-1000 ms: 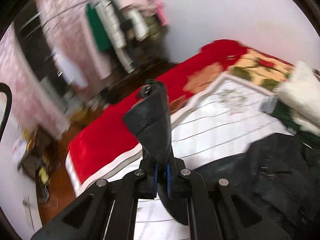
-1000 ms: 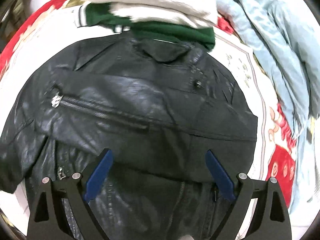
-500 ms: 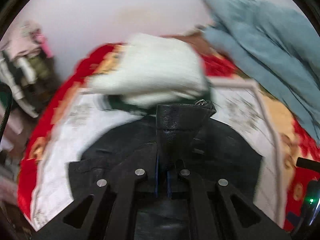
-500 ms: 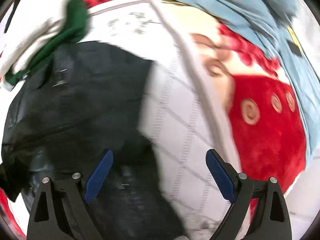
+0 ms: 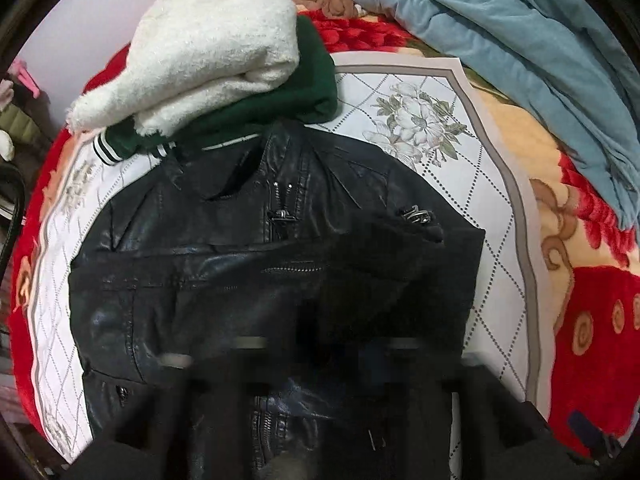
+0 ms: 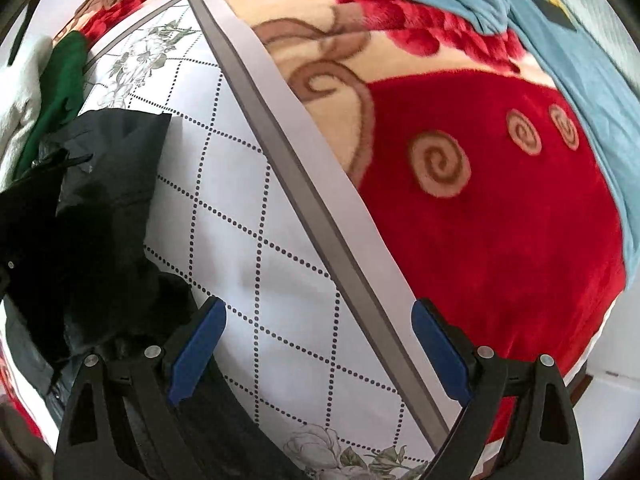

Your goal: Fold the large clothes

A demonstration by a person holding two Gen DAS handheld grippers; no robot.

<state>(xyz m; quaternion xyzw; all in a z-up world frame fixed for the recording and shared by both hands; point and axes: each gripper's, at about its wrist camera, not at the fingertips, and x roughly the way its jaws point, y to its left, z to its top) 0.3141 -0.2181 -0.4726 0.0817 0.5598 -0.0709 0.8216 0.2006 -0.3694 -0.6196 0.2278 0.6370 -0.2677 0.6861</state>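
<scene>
A black leather jacket (image 5: 248, 272) lies on the white quilted mat (image 5: 472, 148) on the bed, collar toward the far side. One sleeve lies folded across its chest, the zipped cuff (image 5: 418, 216) at the right. My left gripper (image 5: 320, 364) hangs over the jacket's lower part, blurred by motion; its jaws look spread and hold nothing. In the right wrist view the jacket (image 6: 92, 208) lies at the left. My right gripper (image 6: 316, 364) is open and empty above the mat (image 6: 256, 240), right of the jacket.
A folded white fleece (image 5: 200, 52) on a folded green garment (image 5: 308, 80) lies just beyond the collar. A light blue blanket (image 5: 520, 40) is heaped at the far right. A red flowered blanket (image 6: 500, 208) covers the bed around the mat.
My left gripper carried the sleeve across the jacket's chest and let it go; the cuff now lies on the jacket. My right gripper swung right, off the jacket, over the mat.
</scene>
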